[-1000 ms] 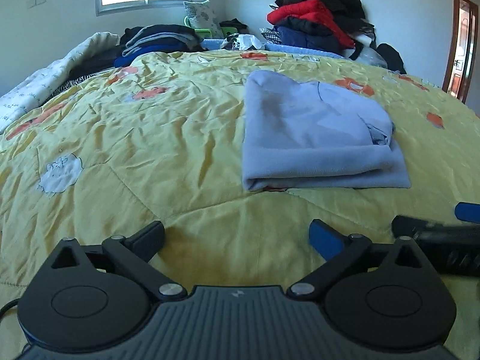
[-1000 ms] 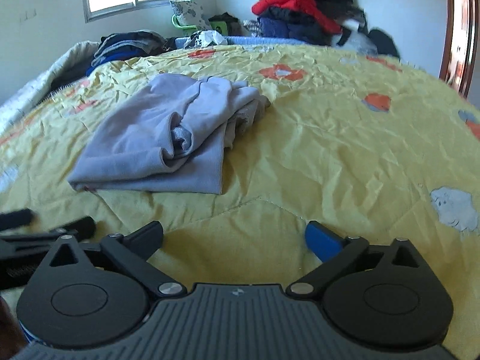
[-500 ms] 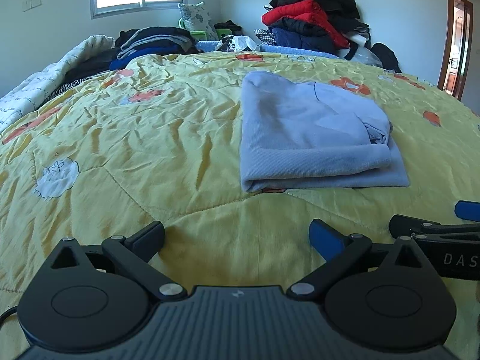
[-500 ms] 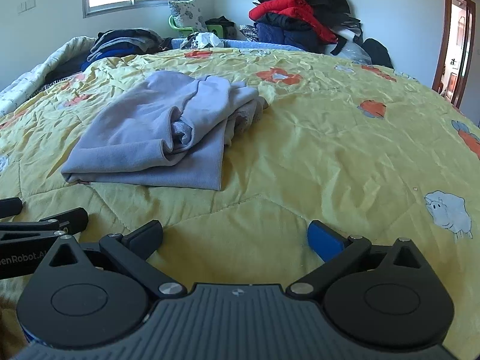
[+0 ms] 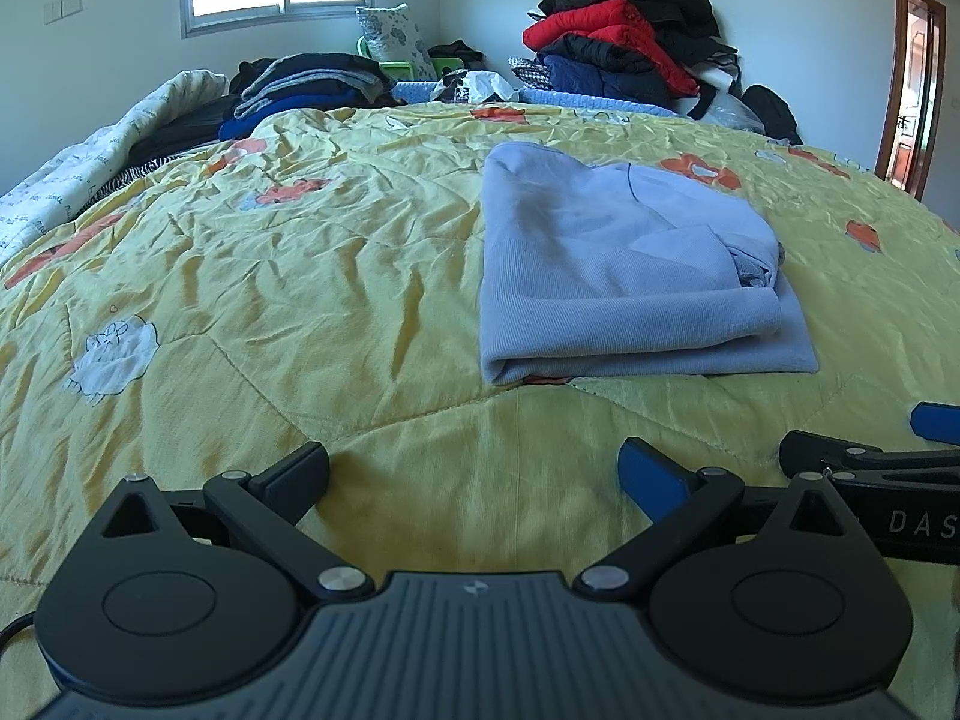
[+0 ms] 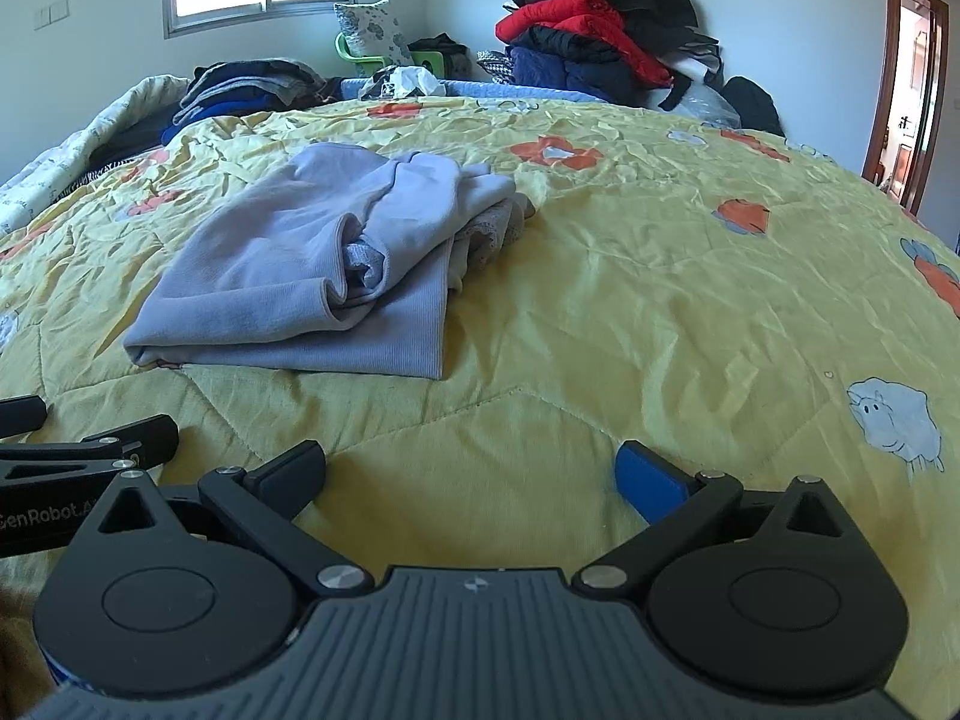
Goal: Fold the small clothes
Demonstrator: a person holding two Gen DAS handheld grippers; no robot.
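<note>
The left gripper (image 5: 474, 471) has its fingers spread wide, one black (image 5: 291, 480) and one blue-padded (image 5: 651, 477), with nothing between them but the yellow quilted bedspread with orange flowers and white sheep (image 5: 300, 276). The right gripper (image 6: 471, 471) is likewise spread wide and empty, low over the same bedspread (image 6: 660, 300). Each gripper shows at the edge of the other's view, side by side.

Ahead of both lies the folded pale lavender-grey knit garment (image 5: 618, 264), flat on the bed, apart from either gripper. From the right wrist view (image 6: 312, 264) its right edge shows loose layers and a rolled fold.

At the far side of the bed sit a stack of dark folded clothes (image 5: 312, 84) and a heap of red, navy and black jackets (image 5: 624, 42) against the wall.
</note>
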